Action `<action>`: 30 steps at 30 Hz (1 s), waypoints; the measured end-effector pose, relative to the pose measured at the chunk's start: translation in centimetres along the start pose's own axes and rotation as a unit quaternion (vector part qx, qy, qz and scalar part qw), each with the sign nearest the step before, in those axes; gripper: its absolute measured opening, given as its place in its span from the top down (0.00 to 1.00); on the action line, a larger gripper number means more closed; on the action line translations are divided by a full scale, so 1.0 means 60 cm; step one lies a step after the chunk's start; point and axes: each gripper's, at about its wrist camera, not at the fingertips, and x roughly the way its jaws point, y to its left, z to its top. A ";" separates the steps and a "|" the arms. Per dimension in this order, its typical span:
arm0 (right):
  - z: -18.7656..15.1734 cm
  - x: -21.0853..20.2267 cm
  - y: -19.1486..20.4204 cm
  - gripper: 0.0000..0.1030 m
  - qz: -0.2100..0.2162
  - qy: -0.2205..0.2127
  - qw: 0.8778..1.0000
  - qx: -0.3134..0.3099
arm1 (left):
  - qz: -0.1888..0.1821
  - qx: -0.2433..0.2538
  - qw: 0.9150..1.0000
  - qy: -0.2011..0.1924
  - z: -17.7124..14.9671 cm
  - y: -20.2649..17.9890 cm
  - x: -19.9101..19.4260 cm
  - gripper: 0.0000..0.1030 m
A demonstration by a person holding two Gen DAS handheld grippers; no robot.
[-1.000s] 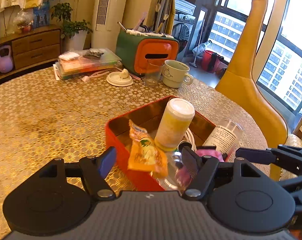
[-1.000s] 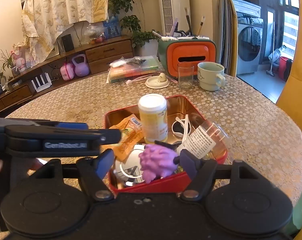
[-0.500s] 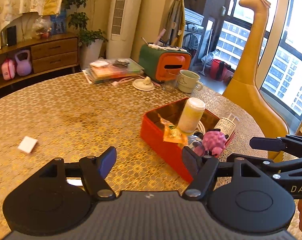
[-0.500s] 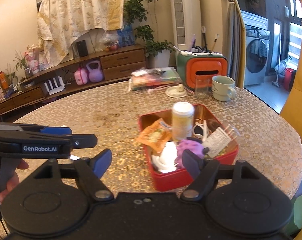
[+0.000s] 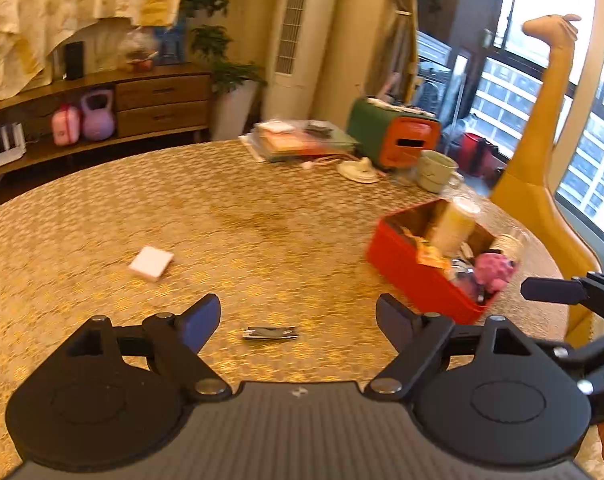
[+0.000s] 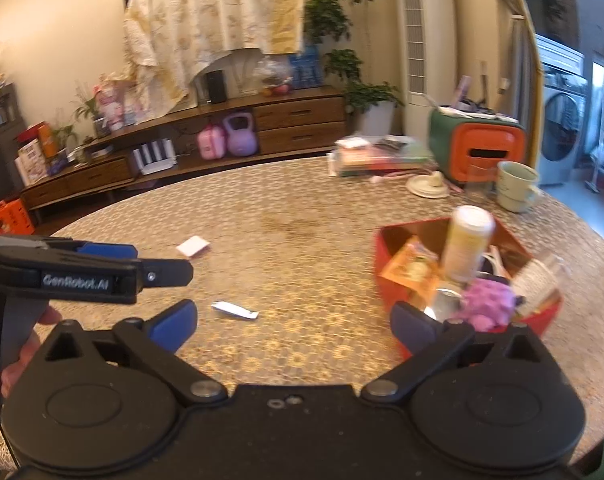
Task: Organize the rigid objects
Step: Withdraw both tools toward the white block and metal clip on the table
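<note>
A red tin box [image 5: 414, 272] [image 6: 390, 284] on the table holds a yellow bottle [image 6: 464, 246], an orange packet [image 6: 412, 266], a purple spiky ball [image 6: 488, 306] and other items. A small flat silver packet [image 5: 269, 333] [image 6: 235, 311] lies on the table just ahead of both grippers. A white block [image 5: 151, 263] [image 6: 193, 246] lies farther left. My left gripper [image 5: 297, 322] is open and empty above the silver packet. My right gripper [image 6: 293, 322] is open and empty, left of the box.
At the table's far side stand a green and orange holder [image 6: 482, 148], a mug [image 6: 516, 186], a glass [image 6: 478, 180], a white lid [image 6: 428, 186] and stacked books [image 6: 378, 156]. A yellow giraffe figure [image 5: 542, 152] stands right of the table.
Both grippers have pulled back and swung left, away from the red box. The purple ball that was between the right gripper's fingers now lies in the box. The silver packet has come into view.
</note>
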 end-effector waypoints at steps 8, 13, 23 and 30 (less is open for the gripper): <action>-0.014 0.057 0.046 0.00 0.012 0.029 0.999 -0.031 | 0.025 -0.018 1.000 0.003 -0.008 0.060 0.022 0.17; -0.018 0.093 0.058 0.00 0.016 0.044 0.998 -0.043 | 0.046 -0.010 0.999 0.005 -0.009 0.090 0.052 0.17; -0.017 0.181 0.081 0.01 0.026 0.073 0.993 -0.086 | 0.076 -0.032 0.996 0.017 -0.004 0.157 0.133 0.17; -0.010 0.241 0.094 0.17 0.054 0.086 0.988 -0.114 | 0.081 -0.031 0.996 0.015 -0.001 0.181 0.183 0.17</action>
